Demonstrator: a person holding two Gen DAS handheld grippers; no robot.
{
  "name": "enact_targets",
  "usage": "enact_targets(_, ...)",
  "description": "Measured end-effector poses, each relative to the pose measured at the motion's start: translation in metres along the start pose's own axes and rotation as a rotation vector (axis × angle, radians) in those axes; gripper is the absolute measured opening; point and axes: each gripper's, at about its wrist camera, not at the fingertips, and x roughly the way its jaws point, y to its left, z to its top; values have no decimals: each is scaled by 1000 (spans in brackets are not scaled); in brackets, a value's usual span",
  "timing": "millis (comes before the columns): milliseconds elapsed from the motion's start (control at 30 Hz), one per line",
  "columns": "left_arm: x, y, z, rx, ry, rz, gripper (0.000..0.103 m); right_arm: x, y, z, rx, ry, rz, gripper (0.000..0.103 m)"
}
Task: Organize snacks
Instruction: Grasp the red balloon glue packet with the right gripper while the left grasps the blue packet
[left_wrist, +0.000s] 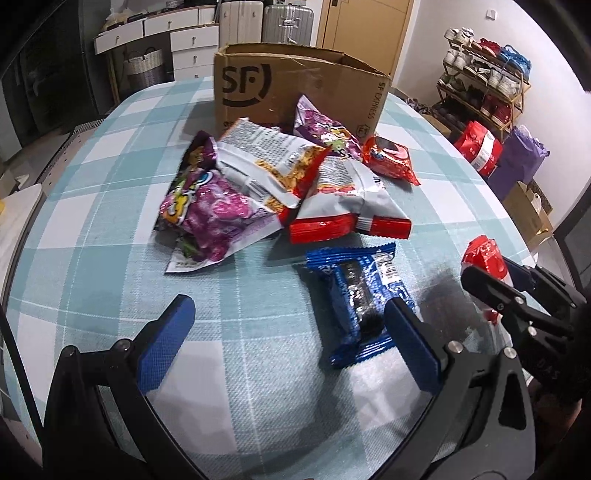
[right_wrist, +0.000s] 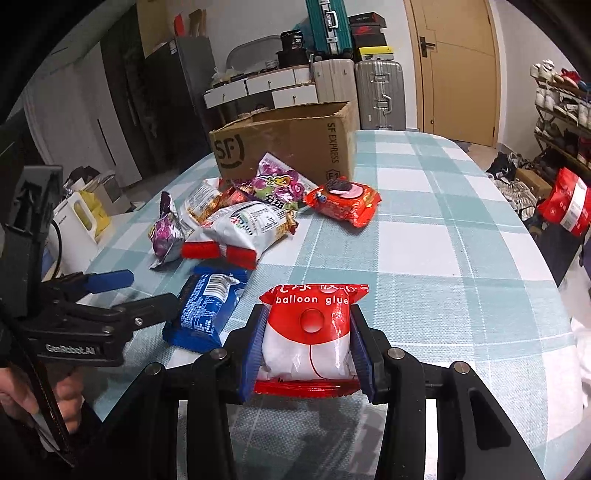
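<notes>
Holding the red-and-white balloon glue packet in your right gripper, you have its fingers pressed on both side edges — a hold across the narrow width that leaves the printed face up and the soft pouch clear of the bench. Your left gripper hangs wide apart and empty over the blue cookie packet, one finger just beside its edge, probably lined up for the next pick. The cardboard box stands open-topped at the far side of the bench — the likely destination. In front of it lie crinkly foil bags: purple, white with red ends, a small red packet. The checked cloth looks woven and matte.
</notes>
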Motion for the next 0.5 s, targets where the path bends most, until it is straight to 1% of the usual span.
enact_targets(500, 23, -25, 12, 32, 28, -24, 102, -9, -13, 1, 25, -22, -10, 43)
